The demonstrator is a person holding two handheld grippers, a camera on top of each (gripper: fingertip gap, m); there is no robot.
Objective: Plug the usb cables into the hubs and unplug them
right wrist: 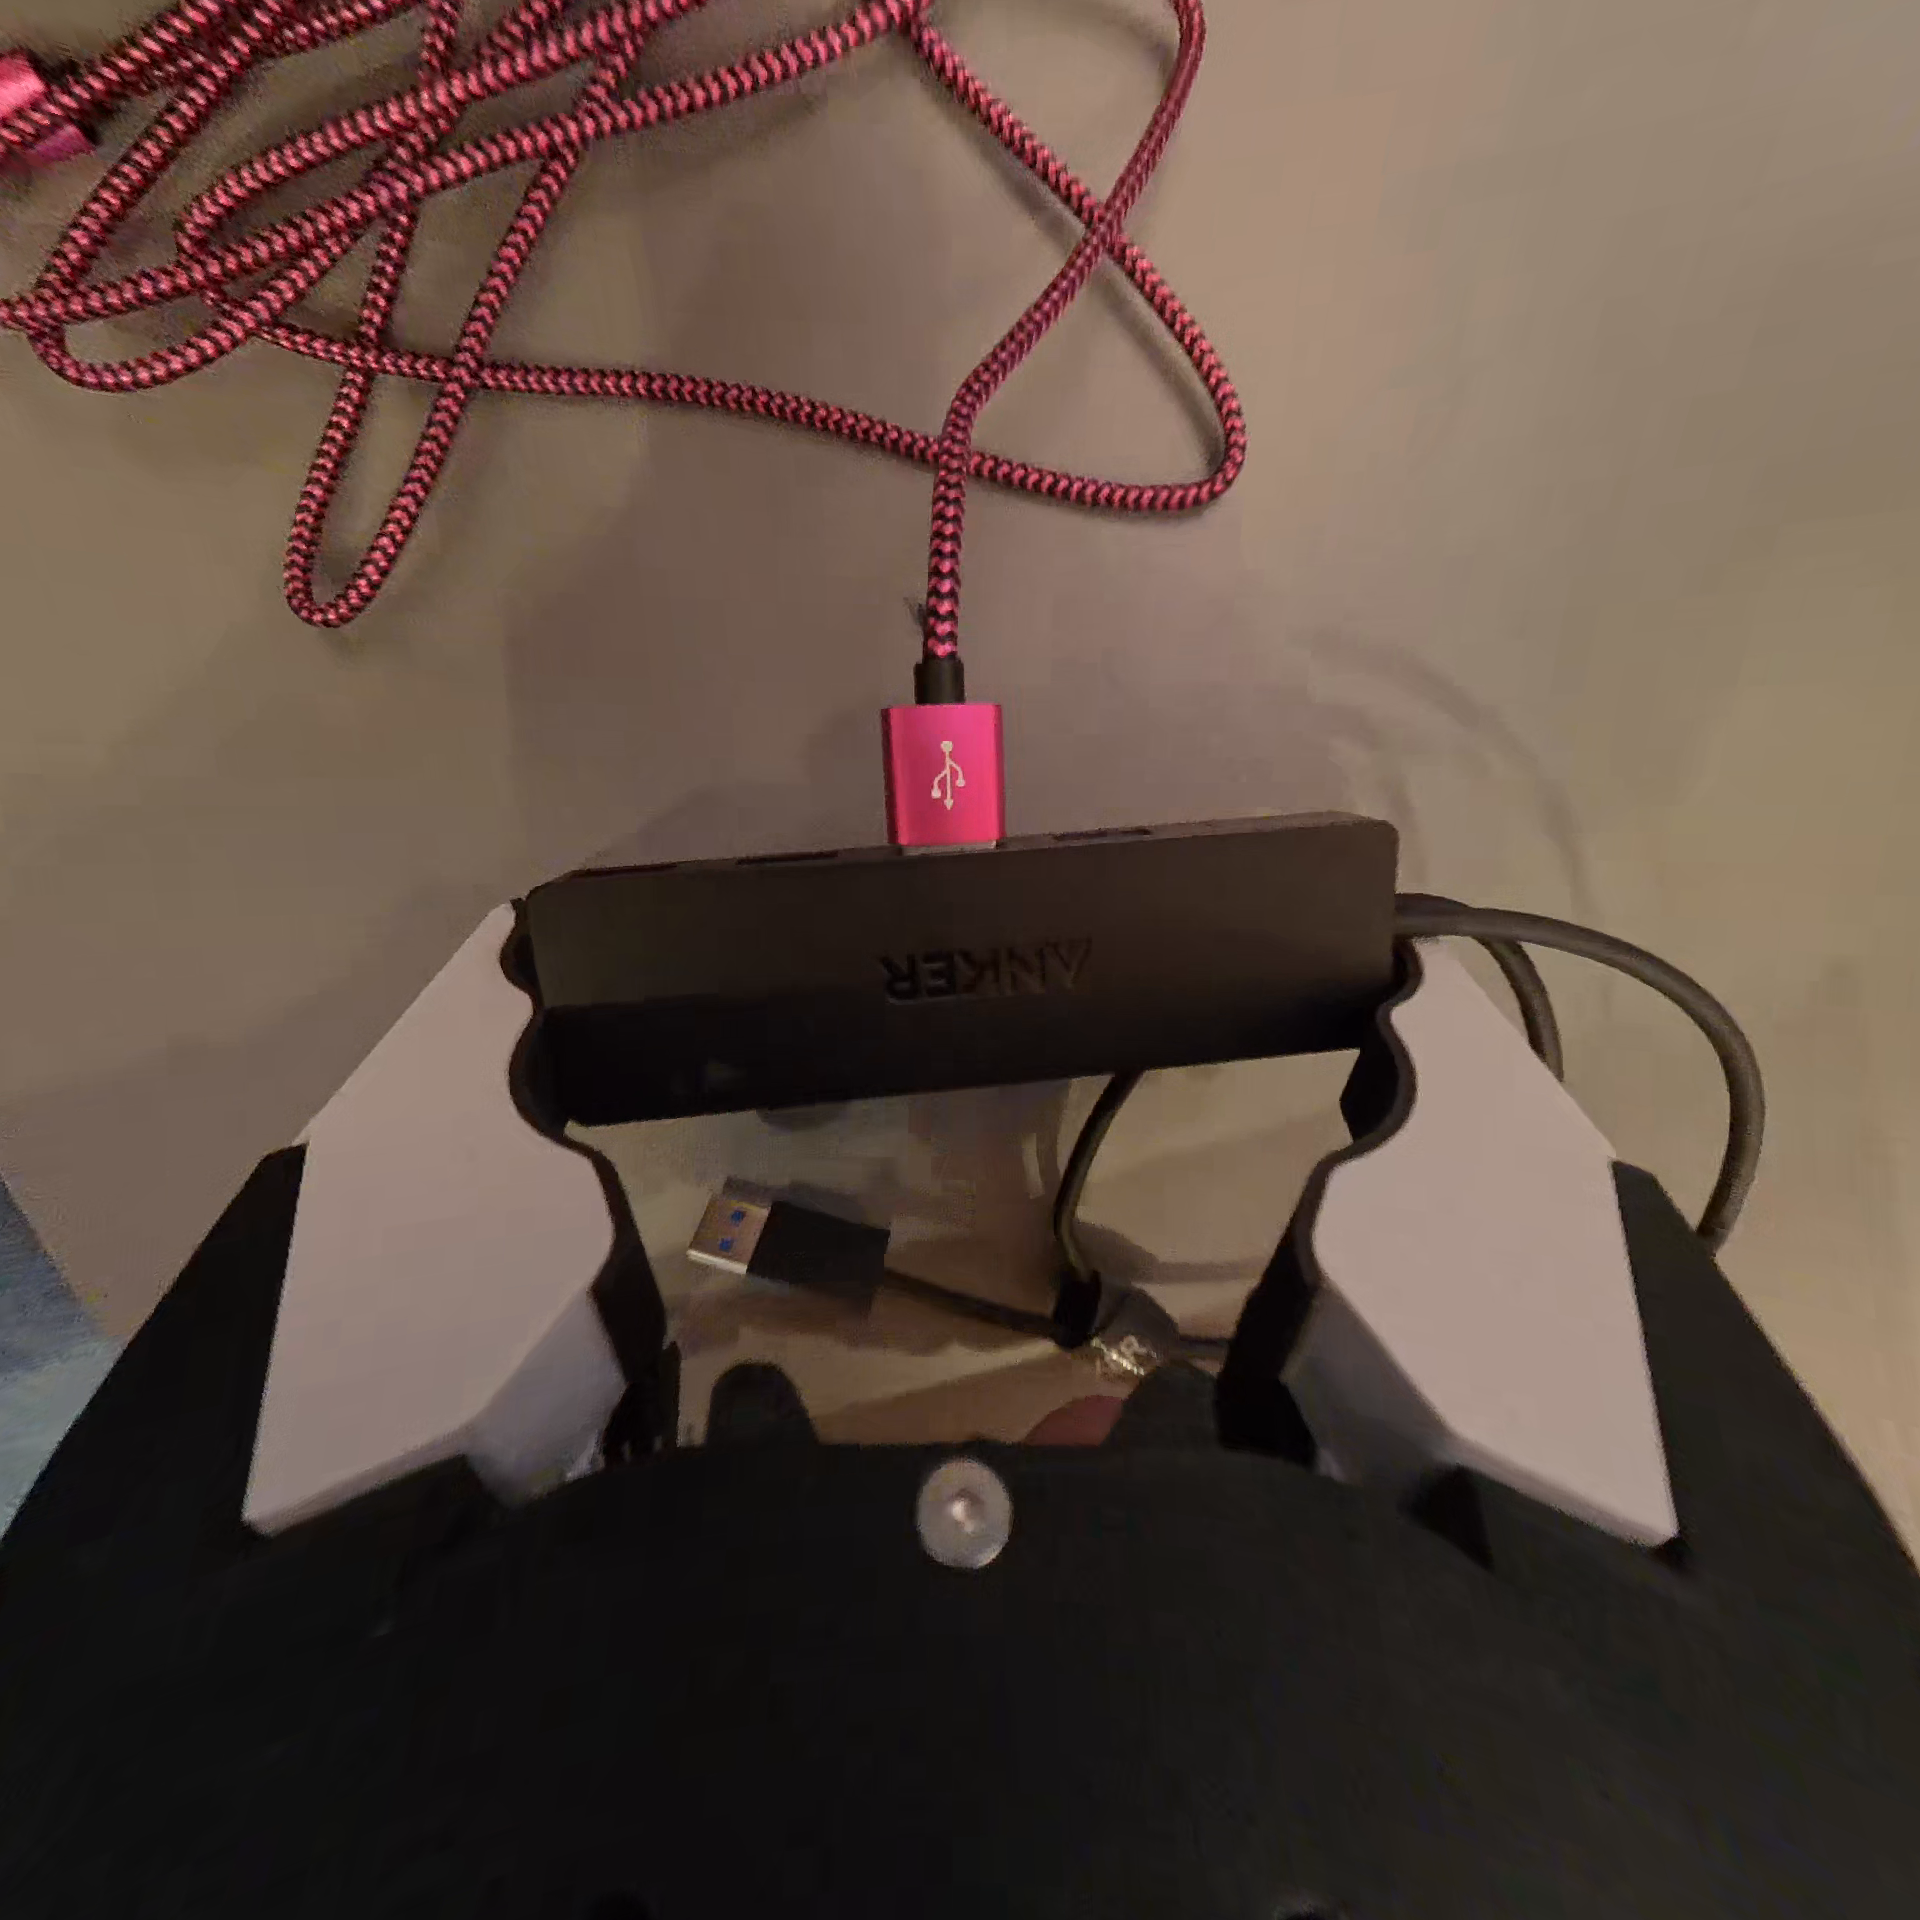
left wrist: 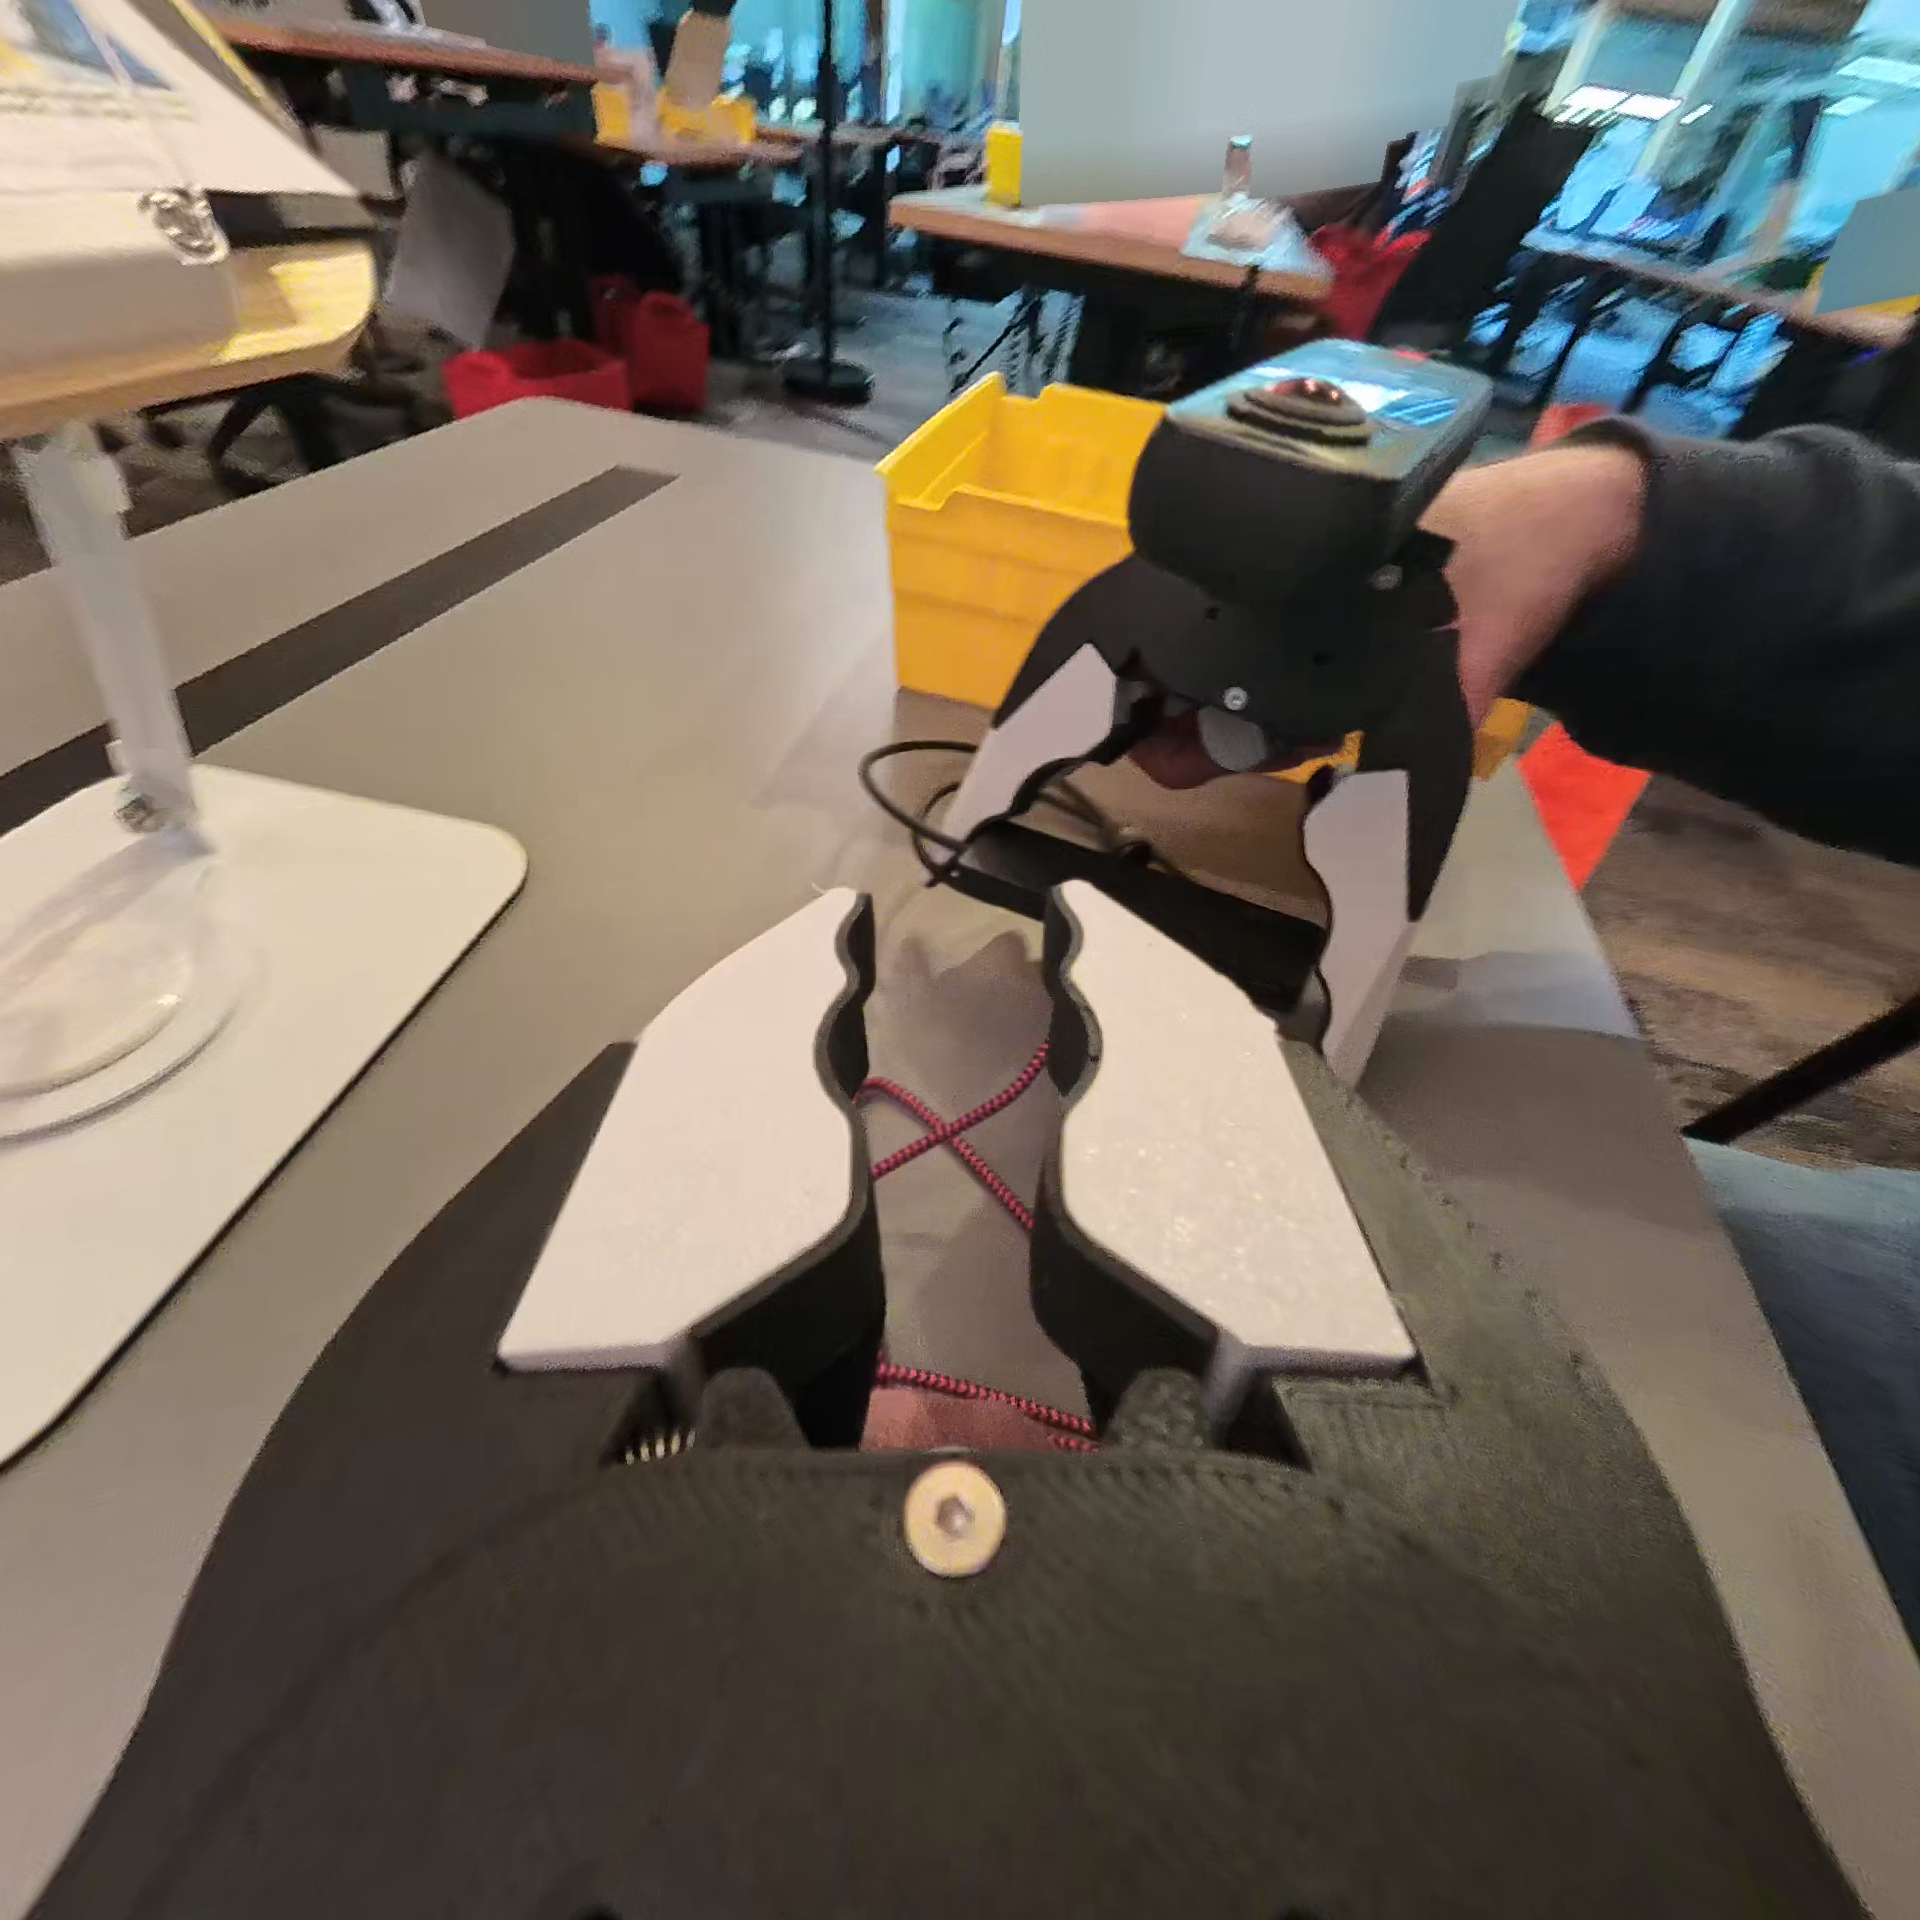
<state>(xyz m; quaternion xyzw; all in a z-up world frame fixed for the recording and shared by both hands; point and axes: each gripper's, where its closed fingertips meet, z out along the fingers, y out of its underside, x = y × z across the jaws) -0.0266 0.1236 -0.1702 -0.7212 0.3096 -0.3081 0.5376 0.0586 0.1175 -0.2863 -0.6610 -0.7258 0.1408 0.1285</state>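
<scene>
My right gripper (right wrist: 961,987) is shut on a black USB hub (right wrist: 727,935), with a pad pressed against each end. A pink USB plug (right wrist: 943,774) sits in a port on the hub's far edge. Its pink braided cable (right wrist: 520,374) lies in loops on the grey table beyond. The left wrist view shows the same gripper (left wrist: 1164,925) holding the hub (left wrist: 1195,904) low over the table. My left gripper (left wrist: 956,914) is open and empty just short of the hub. A stretch of the pink cable (left wrist: 935,1132) lies on the table under its fingers.
The hub's own black cable (right wrist: 1662,997) curls to the right and its black plug (right wrist: 800,1242) lies under my right gripper. A yellow bin (left wrist: 997,540) stands behind the hub. A white stand base (left wrist: 208,987) is at the left. A hand (left wrist: 1538,582) holds the right gripper. One gripper's finger ends stand about 15 cm off the other's. The white stand base (left wrist: 208,987) is about equally far from each gripper, around 20 cm.
</scene>
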